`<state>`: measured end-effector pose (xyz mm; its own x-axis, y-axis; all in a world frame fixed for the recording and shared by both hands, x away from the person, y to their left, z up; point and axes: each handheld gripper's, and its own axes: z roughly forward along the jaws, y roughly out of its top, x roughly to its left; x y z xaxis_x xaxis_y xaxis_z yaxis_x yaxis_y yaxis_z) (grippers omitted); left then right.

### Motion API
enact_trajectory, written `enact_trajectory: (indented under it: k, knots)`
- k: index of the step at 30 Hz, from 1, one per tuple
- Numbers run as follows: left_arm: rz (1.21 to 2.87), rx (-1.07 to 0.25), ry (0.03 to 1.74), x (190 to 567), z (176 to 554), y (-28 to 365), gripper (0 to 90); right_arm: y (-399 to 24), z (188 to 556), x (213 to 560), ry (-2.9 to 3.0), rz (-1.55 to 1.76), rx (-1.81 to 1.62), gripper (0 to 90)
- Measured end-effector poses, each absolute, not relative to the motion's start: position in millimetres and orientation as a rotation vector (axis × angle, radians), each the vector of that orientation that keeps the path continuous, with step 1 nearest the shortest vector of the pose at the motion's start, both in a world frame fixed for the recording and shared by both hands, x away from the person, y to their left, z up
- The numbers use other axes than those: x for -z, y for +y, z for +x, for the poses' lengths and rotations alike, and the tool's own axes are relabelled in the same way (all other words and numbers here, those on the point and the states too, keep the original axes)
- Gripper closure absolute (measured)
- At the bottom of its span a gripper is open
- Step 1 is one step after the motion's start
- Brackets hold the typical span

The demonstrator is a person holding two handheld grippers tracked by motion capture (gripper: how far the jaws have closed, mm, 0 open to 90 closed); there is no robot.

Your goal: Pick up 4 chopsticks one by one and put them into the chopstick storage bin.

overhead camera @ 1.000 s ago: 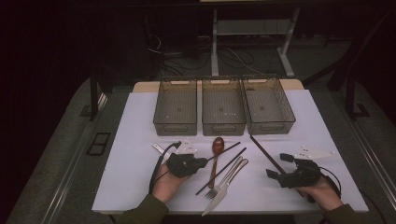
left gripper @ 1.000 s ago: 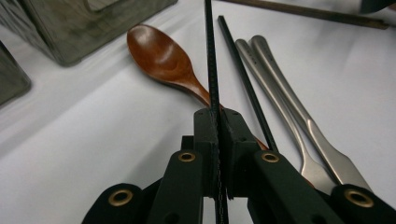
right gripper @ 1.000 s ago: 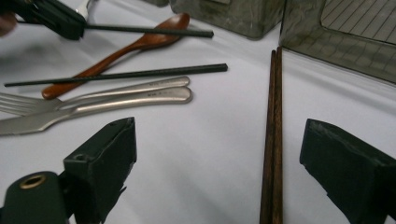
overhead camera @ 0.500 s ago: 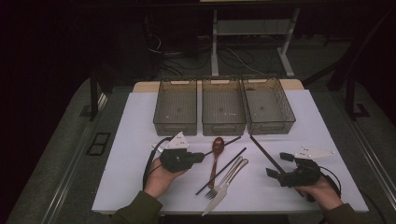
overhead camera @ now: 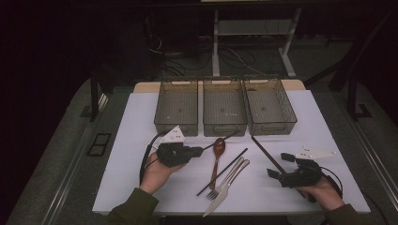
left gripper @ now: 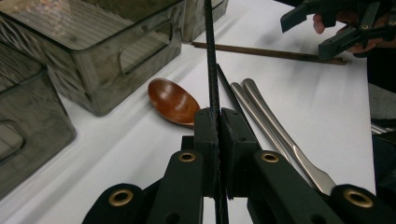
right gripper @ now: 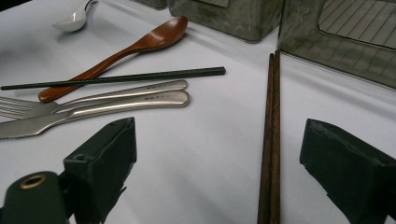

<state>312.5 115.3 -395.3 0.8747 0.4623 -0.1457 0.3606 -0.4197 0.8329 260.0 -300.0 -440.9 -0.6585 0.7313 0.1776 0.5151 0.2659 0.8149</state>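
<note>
Clutching a black chopstick, left gripper (right gripper agape).

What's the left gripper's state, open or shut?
Shut. The left gripper has both jaws pressed on a black chopstick, which runs out between them above the table.
</note>
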Motion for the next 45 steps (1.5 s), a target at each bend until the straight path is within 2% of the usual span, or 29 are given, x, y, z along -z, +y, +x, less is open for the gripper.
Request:
enact_trajectory:
  k: [18, 45]
  knots:
    - [2.024, -0.146, 0.616, 383, 331, 125, 84.1, -301, 260, 440, 2.299, 1.15, -1.34, 10.5]
    - [1.987, -0.275, 0.664, 357, 378, 148, 84.1, -297, 258, 441, 2.311, 1.156, -1.33, 10.5]
